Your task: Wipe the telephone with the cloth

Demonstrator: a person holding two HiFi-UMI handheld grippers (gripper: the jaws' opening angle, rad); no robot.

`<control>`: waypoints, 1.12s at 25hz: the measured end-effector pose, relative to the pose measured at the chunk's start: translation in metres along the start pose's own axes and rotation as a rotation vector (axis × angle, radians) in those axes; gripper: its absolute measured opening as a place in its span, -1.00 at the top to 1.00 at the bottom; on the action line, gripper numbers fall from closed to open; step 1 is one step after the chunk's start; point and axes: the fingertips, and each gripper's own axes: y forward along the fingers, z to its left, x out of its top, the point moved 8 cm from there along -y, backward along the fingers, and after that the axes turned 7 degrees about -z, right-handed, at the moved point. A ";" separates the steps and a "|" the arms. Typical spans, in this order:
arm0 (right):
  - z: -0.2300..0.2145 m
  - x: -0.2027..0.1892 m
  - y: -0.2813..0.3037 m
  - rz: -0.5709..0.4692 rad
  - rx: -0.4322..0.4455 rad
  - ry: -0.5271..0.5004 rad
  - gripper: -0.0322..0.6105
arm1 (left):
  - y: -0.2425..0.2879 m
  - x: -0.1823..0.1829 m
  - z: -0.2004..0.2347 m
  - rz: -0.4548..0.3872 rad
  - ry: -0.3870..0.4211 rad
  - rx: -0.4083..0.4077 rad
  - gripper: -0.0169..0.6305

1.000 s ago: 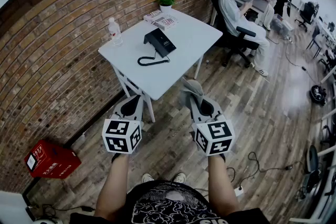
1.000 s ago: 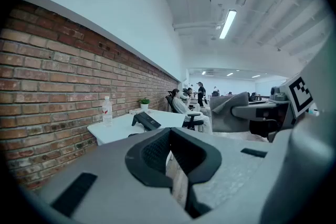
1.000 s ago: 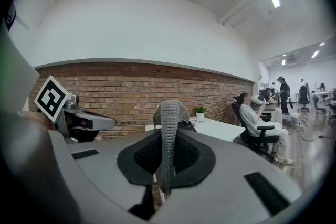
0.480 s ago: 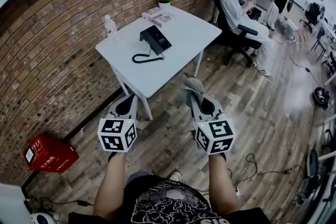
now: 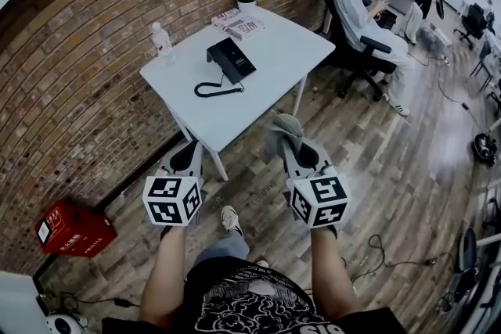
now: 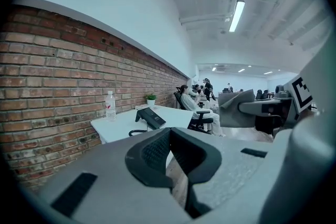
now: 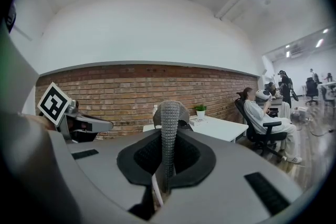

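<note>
In the head view the telephone (image 5: 229, 59) lies on the white bench (image 5: 291, 51) well ahead between both arms, in the left gripper view my left claw (image 6: 170, 134) is closed and empty with the telephone ahead-left, and in the right gripper view my right claw (image 7: 164, 139) pinches the grey cloth (image 7: 169, 113), which probably hides the telephone.

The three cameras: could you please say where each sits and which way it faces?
Head view: on the person's head, facing steeply down at the white table with the telephone; both forearms, left gripper and right gripper show.
Left gripper view: on the left gripper, along its shut, empty jaws toward the table; right gripper at right.
Right gripper view: on the right gripper, along jaws shut on the cloth toward the brick wall; left gripper at left.
Shared: all show the table; each gripper view catches the other gripper.
</note>
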 end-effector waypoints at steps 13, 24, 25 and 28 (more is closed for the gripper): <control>-0.035 -0.003 0.157 0.073 0.001 -0.005 0.87 | 0.129 0.012 0.092 0.036 -0.049 -0.007 0.93; -0.043 0.008 0.282 0.132 0.001 -0.039 0.87 | 0.220 0.029 0.176 0.043 -0.091 -0.032 0.93; -0.044 0.008 0.290 0.135 0.001 -0.042 0.87 | 0.226 0.029 0.181 0.041 -0.093 -0.034 0.93; -0.044 0.009 0.312 0.144 0.009 -0.052 0.87 | 0.241 0.031 0.195 0.036 -0.100 -0.036 0.93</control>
